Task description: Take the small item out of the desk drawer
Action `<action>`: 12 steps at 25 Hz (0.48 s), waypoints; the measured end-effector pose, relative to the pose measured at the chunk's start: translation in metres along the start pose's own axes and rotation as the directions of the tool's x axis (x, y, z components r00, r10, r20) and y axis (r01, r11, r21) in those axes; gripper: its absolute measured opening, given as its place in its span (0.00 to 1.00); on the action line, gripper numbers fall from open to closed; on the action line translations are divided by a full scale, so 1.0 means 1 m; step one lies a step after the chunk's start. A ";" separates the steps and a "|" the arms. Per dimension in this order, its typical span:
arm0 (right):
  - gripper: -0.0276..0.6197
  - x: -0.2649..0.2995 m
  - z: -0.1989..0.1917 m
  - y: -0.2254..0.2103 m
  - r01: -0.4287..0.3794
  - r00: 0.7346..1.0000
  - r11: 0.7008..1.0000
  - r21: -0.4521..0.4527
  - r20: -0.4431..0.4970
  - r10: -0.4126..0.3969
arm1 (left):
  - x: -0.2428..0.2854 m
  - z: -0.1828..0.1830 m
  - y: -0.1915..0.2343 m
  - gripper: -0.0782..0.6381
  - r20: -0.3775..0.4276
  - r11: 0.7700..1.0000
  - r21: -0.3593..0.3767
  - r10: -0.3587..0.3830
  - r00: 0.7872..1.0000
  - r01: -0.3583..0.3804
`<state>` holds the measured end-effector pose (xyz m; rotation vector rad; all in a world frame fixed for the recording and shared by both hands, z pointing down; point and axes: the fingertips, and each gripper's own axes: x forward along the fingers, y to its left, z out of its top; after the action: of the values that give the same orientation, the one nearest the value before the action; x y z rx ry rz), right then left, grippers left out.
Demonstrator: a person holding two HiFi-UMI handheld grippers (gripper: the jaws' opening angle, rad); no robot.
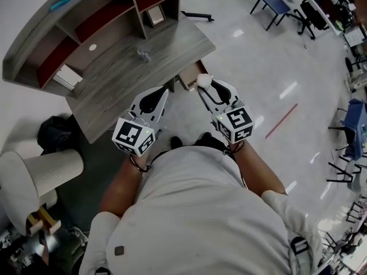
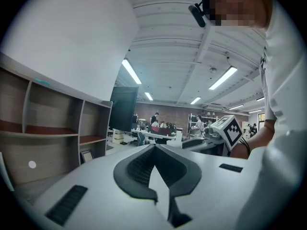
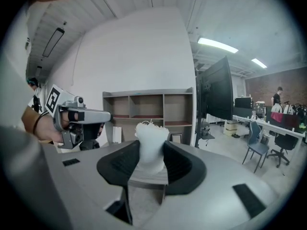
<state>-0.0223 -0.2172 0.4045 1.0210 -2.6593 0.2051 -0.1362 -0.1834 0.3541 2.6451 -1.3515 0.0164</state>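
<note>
My right claw is clenched on the small white item; both dark pads press its lower half, and its frayed top stands up above them; the item is clear of every surface, held in the air; in the head view it sits just off the corner of the grey wooden bench nearest me, over the drawer, which stands pulled out from under that corner, its brown inside showing. My left claw is closed with nothing in it; its tips meet at the far end, and only a pale gap shows lower down between the pads; it hangs beside the right one, near but not touching, off the bench's near edge. Along the bench's far edge rises a set of shelves; a small frame stands in one compartment by the far right corner. A small clear object rests on the benchtop before that compartment; I cannot tell what it is.
</note>
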 end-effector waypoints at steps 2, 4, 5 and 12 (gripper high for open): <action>0.30 -0.010 0.005 -0.005 -0.004 1.000 1.000 -0.004 0.015 0.004 | 0.003 0.001 -0.009 0.13 -0.001 1.000 0.006 -0.001 1.000 0.001; 0.30 -0.019 0.011 -0.010 -0.013 0.999 1.000 -0.013 0.029 0.013 | 0.008 0.002 -0.017 0.13 -0.006 1.000 0.011 0.004 1.000 -0.004; 0.30 -0.023 0.013 -0.013 -0.019 0.999 1.000 -0.018 0.037 0.019 | 0.011 0.002 -0.022 0.13 -0.008 1.000 0.013 0.010 1.000 -0.010; 0.30 -0.070 0.005 -0.034 -0.067 0.996 0.998 -0.001 0.062 0.067 | 0.031 -0.001 -0.072 0.13 -0.010 0.999 0.010 0.049 0.999 -0.049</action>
<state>0.0493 -0.1996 0.3784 0.9548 -2.7517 0.1922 -0.0598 -0.1663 0.3472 2.6153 -1.4167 0.0427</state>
